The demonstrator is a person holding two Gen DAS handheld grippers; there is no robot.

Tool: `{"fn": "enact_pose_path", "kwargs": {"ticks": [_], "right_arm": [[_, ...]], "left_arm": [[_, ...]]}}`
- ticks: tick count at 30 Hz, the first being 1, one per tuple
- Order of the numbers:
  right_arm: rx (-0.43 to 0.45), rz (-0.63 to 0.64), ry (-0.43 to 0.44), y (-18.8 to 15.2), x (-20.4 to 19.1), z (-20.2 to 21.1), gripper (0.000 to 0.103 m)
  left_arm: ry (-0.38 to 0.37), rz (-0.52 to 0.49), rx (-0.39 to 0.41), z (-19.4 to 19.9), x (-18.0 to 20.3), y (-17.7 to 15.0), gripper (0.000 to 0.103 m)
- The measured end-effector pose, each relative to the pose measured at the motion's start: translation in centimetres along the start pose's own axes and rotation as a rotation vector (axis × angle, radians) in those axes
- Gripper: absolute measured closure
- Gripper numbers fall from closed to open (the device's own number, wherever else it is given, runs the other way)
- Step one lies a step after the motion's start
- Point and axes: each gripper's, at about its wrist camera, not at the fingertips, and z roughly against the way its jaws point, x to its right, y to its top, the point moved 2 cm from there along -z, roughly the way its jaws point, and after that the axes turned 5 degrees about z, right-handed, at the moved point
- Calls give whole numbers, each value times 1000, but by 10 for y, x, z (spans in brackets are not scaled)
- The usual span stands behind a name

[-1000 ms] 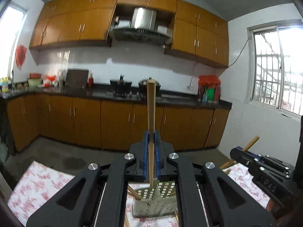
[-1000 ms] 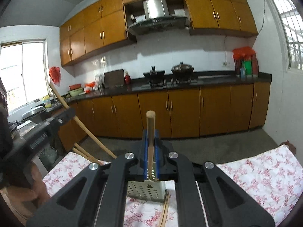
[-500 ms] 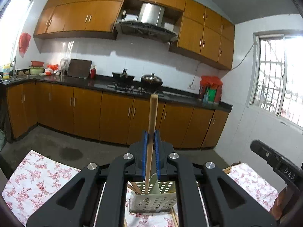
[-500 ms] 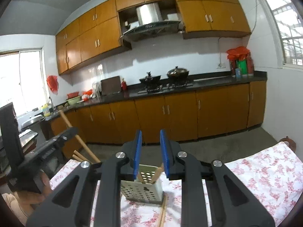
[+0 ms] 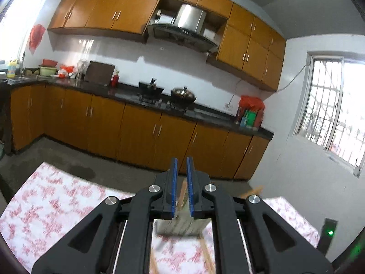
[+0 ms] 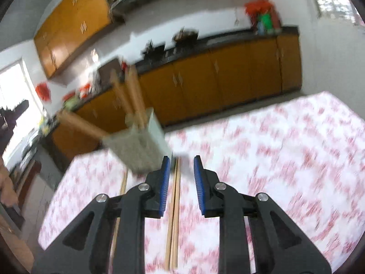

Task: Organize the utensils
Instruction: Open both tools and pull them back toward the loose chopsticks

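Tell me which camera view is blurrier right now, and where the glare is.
Right wrist view: heavy motion blur smears the floral tablecloth, the utensil holder and the cabinets, while the right gripper stays sharp. Left wrist view: the kitchen is crisp; only the holder and cloth near the left gripper are soft. Both windows are blown out white, and the fisheye bends the cabinet lines.

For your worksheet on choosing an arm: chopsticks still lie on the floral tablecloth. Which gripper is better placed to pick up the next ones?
Right. The right gripper is open directly over the chopsticks lying on the tablecloth. The left gripper points at the holder.
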Motion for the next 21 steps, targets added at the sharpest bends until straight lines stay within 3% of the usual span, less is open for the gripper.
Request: {"fn": "enact_pose_path", "kwargs": {"ticks": [2, 6, 10, 14, 16, 21], "right_arm": [[-81, 22, 28, -21, -10, -19, 85], [-206, 52, 50, -56, -21, -52, 90], [-264, 53, 38, -74, -24, -69, 90], [-299, 67, 15, -85, -22, -78, 90], [-286, 82, -2, -86, -21, -77, 94], [-258, 25, -98, -79, 1, -76, 95]], "left_arm": [[37, -12, -54, -1, -7, -17, 94], [136, -41, -263, -24, -32, -83, 94], [181, 37, -447, -48, -57, -135, 94], [182, 74, -530, -60, -67, -165, 94], [171, 70, -555, -61, -66, -177, 94], [135, 53, -610, -65, -58, -202, 94]]}}
